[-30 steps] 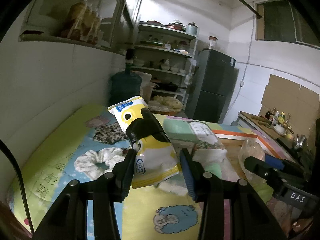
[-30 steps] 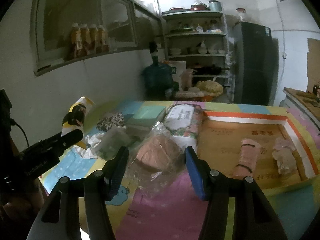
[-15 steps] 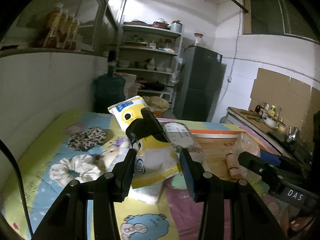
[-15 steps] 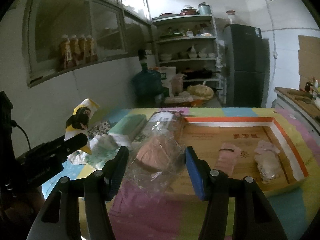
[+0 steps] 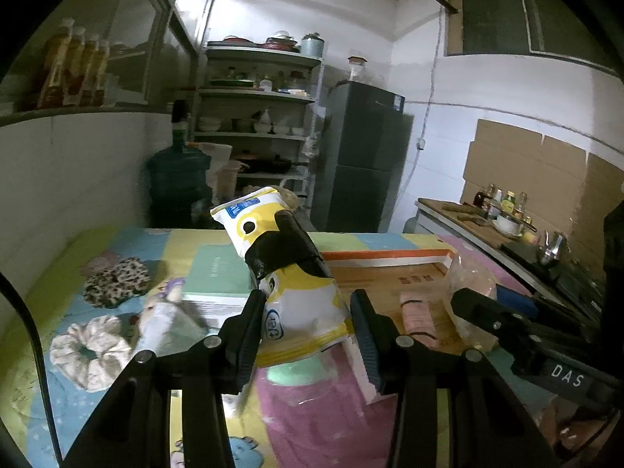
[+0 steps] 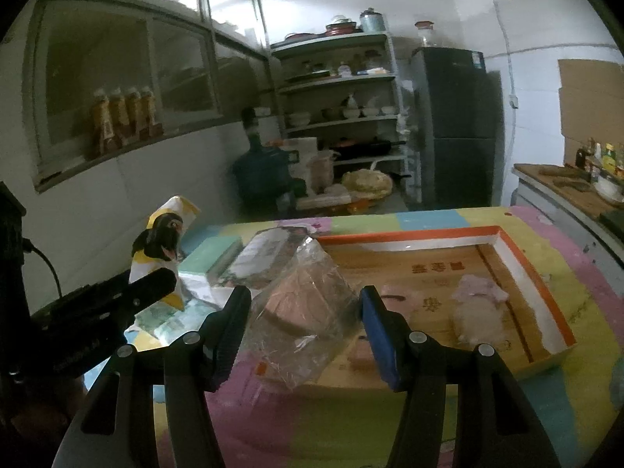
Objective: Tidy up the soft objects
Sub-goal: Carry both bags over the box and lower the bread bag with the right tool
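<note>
L hand-held gripper (image 5: 304,335) clamped on a yellow/white pouch (image 5: 288,273) w/ black print. Pouch sticks up and fwd out of the jaws, held clear above the counter (image 5: 312,421), both pads pressed on its lower end. In the R wrist view the same pouch shows at far left, up in the air above the L tool's dark body.

R hand-held gripper (image 6: 306,331) closed on a clear plastic bag (image 6: 304,312) w/ something pinkish-brown inside — bag crumpled between the pads, lifted, hanging just in front of the tray's near-left corner. In the L wrist view that bag shows at right, over the tray.

Counter has a pastel patchwork mat. Shallow tray (image 6: 538,269), orange rim, white walls, wood-look floor w/ printed characters, sits on the right part. Inside it: a pink roll (image 5: 419,316) w/ a dark band, and a pale fluffy item (image 6: 479,308) nearer the right wall; the two lie apart.

Left of tray, on the mat:
- mint-green flat pack (image 5: 222,273)
- a wrapped pack w/ white label (image 6: 269,249) just beside the green one
- leopard-print scrunchie (image 5: 117,280)
- cream scrunchie (image 5: 89,351), nearer the camera than the leopard one
- small pale plush-like thing (image 5: 163,312) btw scrunchies and green pack — blurred, can't tell what it is
</note>
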